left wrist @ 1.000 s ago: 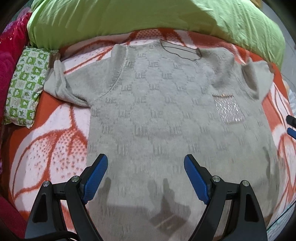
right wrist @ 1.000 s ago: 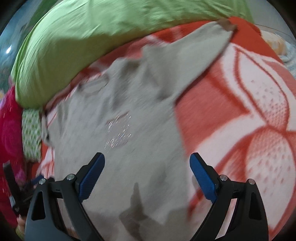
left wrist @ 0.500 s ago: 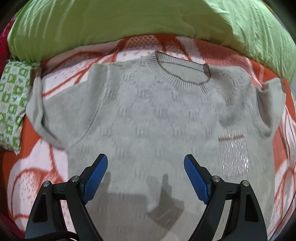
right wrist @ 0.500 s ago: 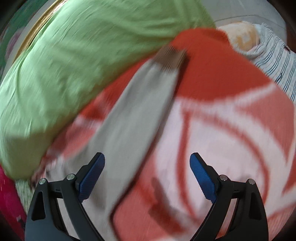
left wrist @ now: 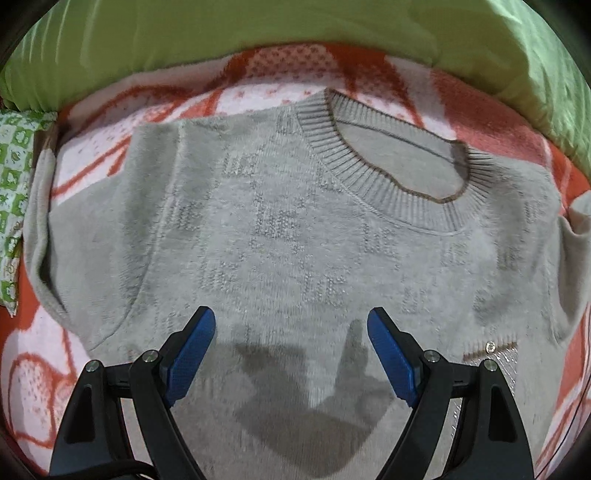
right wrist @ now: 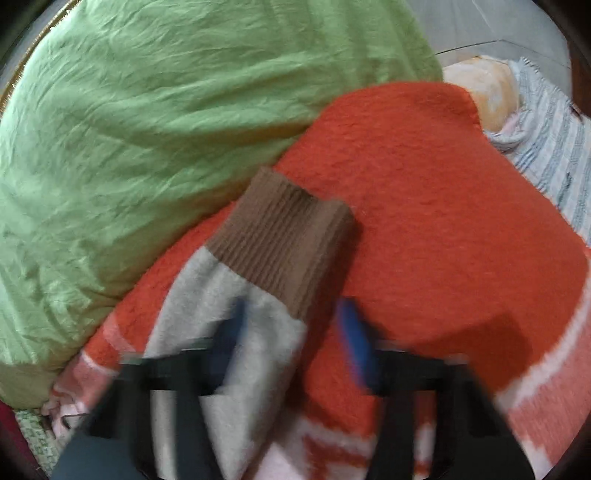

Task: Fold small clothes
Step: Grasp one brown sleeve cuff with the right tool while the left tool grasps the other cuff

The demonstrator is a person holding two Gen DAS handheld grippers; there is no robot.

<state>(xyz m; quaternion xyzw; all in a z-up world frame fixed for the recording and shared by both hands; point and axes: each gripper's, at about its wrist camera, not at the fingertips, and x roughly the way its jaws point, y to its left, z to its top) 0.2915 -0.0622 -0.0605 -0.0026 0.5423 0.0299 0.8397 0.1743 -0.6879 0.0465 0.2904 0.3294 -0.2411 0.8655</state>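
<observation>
A small grey knit sweater (left wrist: pixel 295 236) lies flat, front up, on an orange and white blanket (left wrist: pixel 369 70). Its ribbed neck (left wrist: pixel 373 177) points away from me. My left gripper (left wrist: pixel 291 325) is open and empty, low over the sweater's chest. In the right wrist view one grey sleeve (right wrist: pixel 221 295) with a brown ribbed cuff (right wrist: pixel 284 240) stretches out on the blanket (right wrist: pixel 443 206). My right gripper (right wrist: pixel 291 314) straddles the sleeve just below the cuff. Its blue fingers (right wrist: pixel 354 336) are blurred and partly closed in.
A green duvet (left wrist: pixel 258 26) bulges behind the sweater and fills the upper left of the right wrist view (right wrist: pixel 147 110). A green-checked pillow (left wrist: pixel 14 184) lies at the left. Striped cloth (right wrist: pixel 546 140) and a pale bundle (right wrist: pixel 484 88) lie past the blanket's far right corner.
My left gripper has moved forward up the sweater toward the neck. My right gripper has swung along the sleeve to the cuff, dropped close, and its fingers have narrowed around the sleeve.
</observation>
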